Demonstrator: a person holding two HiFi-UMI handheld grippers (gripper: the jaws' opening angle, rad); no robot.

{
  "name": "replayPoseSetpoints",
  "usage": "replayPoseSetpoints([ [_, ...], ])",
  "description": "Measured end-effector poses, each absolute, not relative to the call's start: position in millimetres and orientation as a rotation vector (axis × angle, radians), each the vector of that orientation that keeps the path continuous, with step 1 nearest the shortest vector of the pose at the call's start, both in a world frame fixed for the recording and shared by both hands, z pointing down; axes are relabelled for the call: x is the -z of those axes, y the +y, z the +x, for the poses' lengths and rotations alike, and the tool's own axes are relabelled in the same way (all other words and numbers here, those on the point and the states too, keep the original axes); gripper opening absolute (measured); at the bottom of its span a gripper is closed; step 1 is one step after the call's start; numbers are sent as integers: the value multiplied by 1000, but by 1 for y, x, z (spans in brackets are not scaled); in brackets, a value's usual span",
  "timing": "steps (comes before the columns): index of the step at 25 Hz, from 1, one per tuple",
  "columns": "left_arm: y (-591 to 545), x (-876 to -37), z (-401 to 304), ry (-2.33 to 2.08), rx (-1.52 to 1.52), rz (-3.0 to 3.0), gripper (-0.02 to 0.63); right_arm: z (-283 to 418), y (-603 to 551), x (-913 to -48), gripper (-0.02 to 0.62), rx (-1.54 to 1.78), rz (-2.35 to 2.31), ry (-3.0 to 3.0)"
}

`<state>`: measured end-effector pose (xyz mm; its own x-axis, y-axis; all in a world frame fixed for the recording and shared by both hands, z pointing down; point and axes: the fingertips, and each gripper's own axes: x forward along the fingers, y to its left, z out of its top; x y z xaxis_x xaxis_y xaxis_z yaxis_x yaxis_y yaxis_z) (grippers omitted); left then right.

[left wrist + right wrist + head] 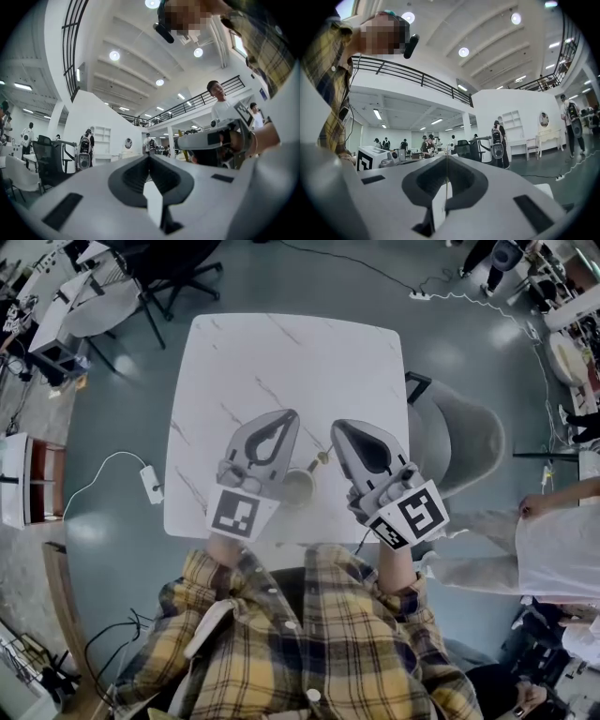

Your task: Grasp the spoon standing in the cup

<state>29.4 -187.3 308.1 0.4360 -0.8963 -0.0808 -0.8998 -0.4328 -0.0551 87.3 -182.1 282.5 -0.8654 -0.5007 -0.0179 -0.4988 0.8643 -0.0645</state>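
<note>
Cup (298, 487): on the white counter (281, 362), close to its near edge and between the two claws; probably set there to be within easy reach.
Spoon (323, 458): standing in the cup, handle leaning over the rim up and to the right, toward the right claw; free, touched by neither claw.
Left claw (292, 416): clenched, jaws pressed together with nothing between them; just left of the cup, tip past it.
Right claw (336, 426): also clenched and empty; just right of the cup, tip near the spoon handle but apart from it.
Pose: forearms reaching forward from plaid sleeves, claws side by side, tips angled slightly toward each other, marker cubes facing up.
Aim: both gripper views look out across the hall and ceiling, not down at the counter, so roughly level or tilted up; looks like a ready stance flanking the cup, not a grasp.
Next need: by the handle's lean, better suited to the right claw; jaws to part first, then tip down onto the handle.
</note>
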Motion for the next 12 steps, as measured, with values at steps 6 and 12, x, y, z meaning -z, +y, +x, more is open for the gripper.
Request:
replayPoseSetpoints([
  [6, -185, -291, 33, 1587, -99, -2573, 18, 98, -182, -272, 17, 60, -839, 2979],
  [12, -187, -286, 33, 1584, -125, -2565, 18, 96, -182, -272, 17, 37, -840, 2978],
])
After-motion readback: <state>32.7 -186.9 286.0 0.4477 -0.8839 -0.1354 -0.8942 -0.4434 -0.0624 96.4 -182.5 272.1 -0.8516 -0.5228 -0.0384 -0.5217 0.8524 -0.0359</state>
